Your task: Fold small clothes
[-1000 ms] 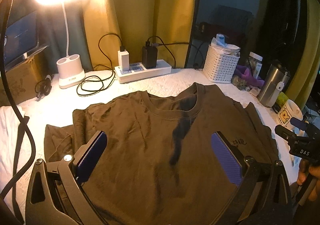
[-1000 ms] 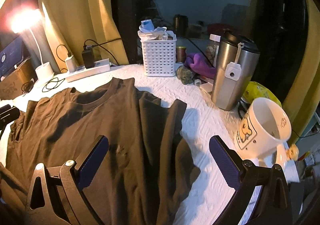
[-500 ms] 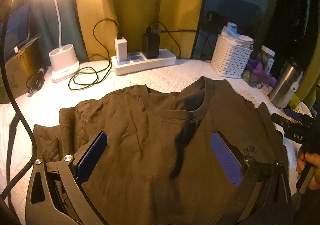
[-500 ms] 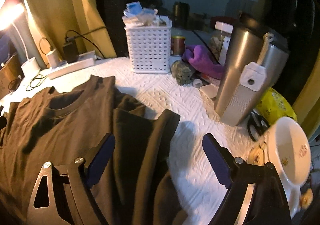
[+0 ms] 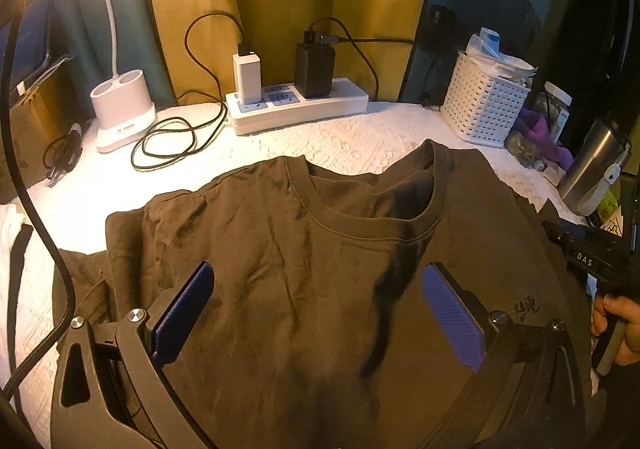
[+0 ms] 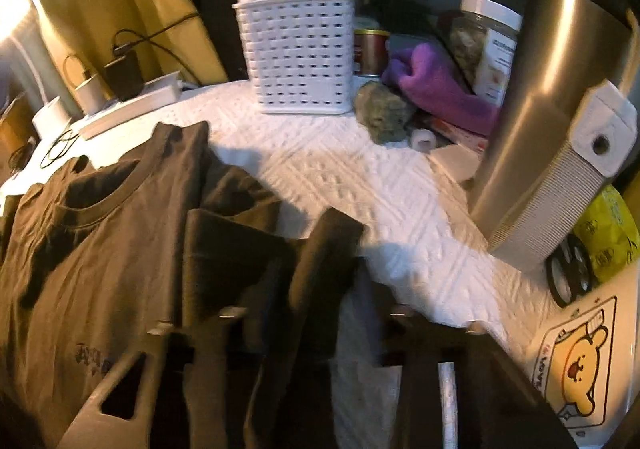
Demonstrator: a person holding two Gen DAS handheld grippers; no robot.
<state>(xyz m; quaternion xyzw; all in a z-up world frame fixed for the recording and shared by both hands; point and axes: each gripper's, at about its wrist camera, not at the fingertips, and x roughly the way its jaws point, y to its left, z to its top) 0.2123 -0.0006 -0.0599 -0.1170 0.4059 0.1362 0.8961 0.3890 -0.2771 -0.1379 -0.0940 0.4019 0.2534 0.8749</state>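
Closing on the sleeve [image 6: 320, 249], my right claw [image 6: 316, 313] has gone from wide apart to narrowed at the shirt's right edge; blur hides the pads, so I cannot tell whether cloth is clamped. Judged: the sleeve fold is beginning. My left claw [image 5: 320, 313] hangs spread and empty over the chest, closer in than before. The shirt [image 5: 280, 249] lies flat, collar far, in the middle of the desk [image 6: 380, 177]. The tumbler [image 6: 560, 89] and mug [image 6: 580, 361] now loom nearer on the right.
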